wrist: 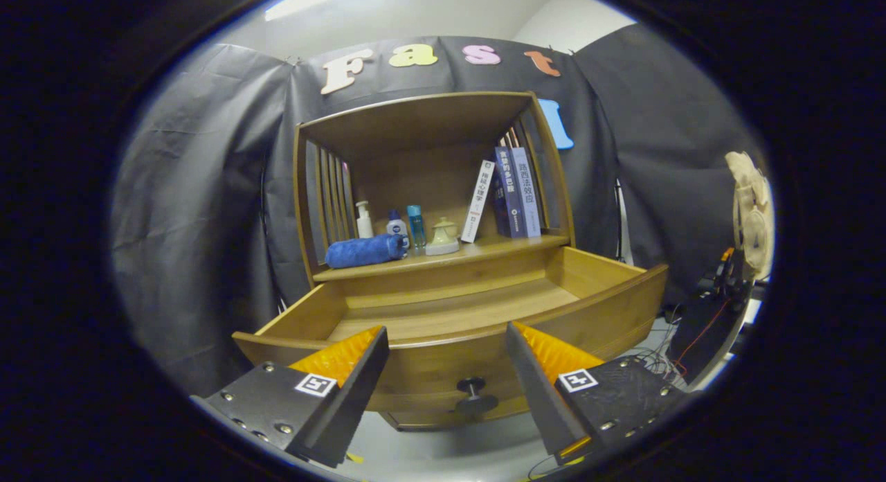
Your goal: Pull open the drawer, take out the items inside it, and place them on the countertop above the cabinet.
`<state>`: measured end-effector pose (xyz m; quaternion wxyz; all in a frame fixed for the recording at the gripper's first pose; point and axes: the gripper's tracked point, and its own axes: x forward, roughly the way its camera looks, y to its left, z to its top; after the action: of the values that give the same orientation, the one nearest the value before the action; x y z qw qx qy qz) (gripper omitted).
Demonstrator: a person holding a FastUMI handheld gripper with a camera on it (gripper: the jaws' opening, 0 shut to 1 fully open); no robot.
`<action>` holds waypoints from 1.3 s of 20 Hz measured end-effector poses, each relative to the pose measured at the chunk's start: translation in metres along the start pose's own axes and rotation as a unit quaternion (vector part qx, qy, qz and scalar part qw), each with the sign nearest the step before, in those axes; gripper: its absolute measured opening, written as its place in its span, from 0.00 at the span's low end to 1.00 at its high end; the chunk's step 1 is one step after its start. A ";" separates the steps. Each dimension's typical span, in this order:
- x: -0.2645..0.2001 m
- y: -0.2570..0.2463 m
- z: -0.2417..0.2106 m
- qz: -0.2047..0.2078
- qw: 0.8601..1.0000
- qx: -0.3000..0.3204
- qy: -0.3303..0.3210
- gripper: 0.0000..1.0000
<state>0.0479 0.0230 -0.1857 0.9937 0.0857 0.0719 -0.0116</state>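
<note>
A wooden cabinet stands ahead with its drawer (609,295) pulled open; the part of the drawer floor I see is bare wood. A dark round knob (474,393) sticks out of the drawer front, just ahead of and between my fingers. My gripper (446,333) is open with nothing between its fingers, held in front of the drawer's front panel. On the countertop (498,248) above the drawer lie a rolled blue towel (365,251), a white pump bottle (363,220), two small blue bottles (408,224) and a pale green lidded jar (443,237).
Several books (509,191) lean at the right end of the countertop under the cabinet's top shelf. Black cloth hangs behind and to both sides. Cables (685,343) and gear lie on the floor to the right, and a beige plush thing (751,212) hangs there.
</note>
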 end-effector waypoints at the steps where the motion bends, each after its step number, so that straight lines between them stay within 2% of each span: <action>1: 0.003 0.000 -0.010 -0.003 1.000 -0.014 0.008 1.00; 4: 0.014 0.009 -0.038 0.006 0.997 -0.066 0.045 1.00; 5: 0.015 0.016 -0.041 0.023 0.995 -0.079 0.048 1.00; 7: 0.013 0.018 -0.035 0.023 0.995 -0.093 0.026 0.99; 18: 0.066 0.024 -0.027 0.024 0.998 -0.059 -0.014 0.99; 22: 0.095 0.032 -0.022 0.018 0.996 -0.084 -0.025 0.99; 26: 0.127 0.038 -0.022 0.016 0.997 -0.072 -0.025 0.99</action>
<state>0.1713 0.0631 -0.2194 0.9988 0.0148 0.0463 0.0075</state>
